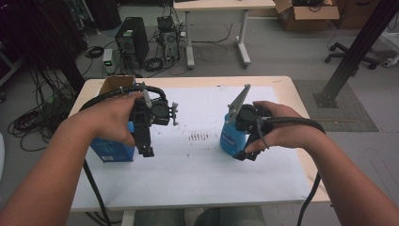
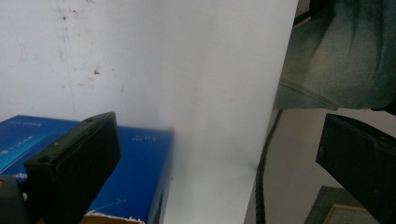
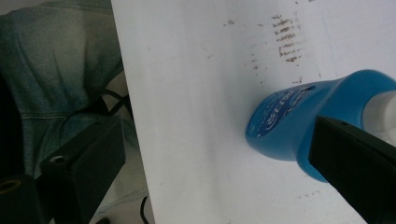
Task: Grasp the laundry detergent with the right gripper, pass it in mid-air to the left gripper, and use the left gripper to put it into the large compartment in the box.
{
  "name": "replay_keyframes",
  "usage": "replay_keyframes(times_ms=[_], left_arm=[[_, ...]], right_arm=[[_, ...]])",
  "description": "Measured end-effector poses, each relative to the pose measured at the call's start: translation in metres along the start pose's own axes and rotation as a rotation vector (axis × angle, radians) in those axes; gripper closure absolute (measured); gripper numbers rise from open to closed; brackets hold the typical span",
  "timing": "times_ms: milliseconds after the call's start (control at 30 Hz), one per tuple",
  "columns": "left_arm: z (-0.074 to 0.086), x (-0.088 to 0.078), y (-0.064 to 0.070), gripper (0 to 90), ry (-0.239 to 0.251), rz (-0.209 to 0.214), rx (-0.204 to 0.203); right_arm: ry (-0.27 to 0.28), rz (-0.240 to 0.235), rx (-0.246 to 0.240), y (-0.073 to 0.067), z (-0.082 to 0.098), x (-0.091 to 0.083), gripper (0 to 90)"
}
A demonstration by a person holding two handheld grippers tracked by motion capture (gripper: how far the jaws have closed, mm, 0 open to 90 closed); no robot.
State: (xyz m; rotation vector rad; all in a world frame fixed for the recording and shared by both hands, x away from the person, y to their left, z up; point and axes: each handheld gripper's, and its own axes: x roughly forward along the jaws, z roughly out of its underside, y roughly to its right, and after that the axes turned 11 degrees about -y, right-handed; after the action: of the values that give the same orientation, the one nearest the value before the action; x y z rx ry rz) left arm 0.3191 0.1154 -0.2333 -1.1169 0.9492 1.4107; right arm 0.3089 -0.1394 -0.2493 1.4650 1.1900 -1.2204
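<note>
A blue box [image 1: 112, 151] lies on the white table [image 1: 197, 174] at the left; in the left gripper view the blue box [image 2: 140, 172] sits just behind my left-hand jaw. My left gripper [image 1: 146, 151] [image 2: 215, 140] hangs beside the box's right end, jaws wide open over bare table near the front edge. A blue bottle [image 1: 231, 137] with a white cap stands right of centre. My right gripper [image 1: 244, 155] [image 3: 215, 140] is open right beside it. The blue bottle [image 3: 299, 121] appears next to the right-hand jaw, which overlaps its lower edge; contact is unclear.
A small cardboard box [image 1: 114, 84] stands at the table's far left corner. Dark scuff marks [image 1: 198, 136] dot the table's middle. Beyond the table, computer towers [image 1: 131, 40], cables, another table [image 1: 221, 5] and a black post [image 1: 357, 52] stand on the floor. The person's lap [image 2: 341, 56] is below the front edge.
</note>
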Motion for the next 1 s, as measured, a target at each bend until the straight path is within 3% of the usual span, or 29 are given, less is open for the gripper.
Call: replay_keyframes(times_ms=[400,1000], left_arm=[[-0.003,0.009,0.011,0.2,0.007,-0.008,0.002],[-0.005,0.017,0.015,0.2,-0.009,-0.005,0.006]], right_arm=[[0.005,0.004,0.05,-0.009,0.025,0.014,4.6],[0.047,0.022,0.155,-0.004,0.058,0.035,4.3]])
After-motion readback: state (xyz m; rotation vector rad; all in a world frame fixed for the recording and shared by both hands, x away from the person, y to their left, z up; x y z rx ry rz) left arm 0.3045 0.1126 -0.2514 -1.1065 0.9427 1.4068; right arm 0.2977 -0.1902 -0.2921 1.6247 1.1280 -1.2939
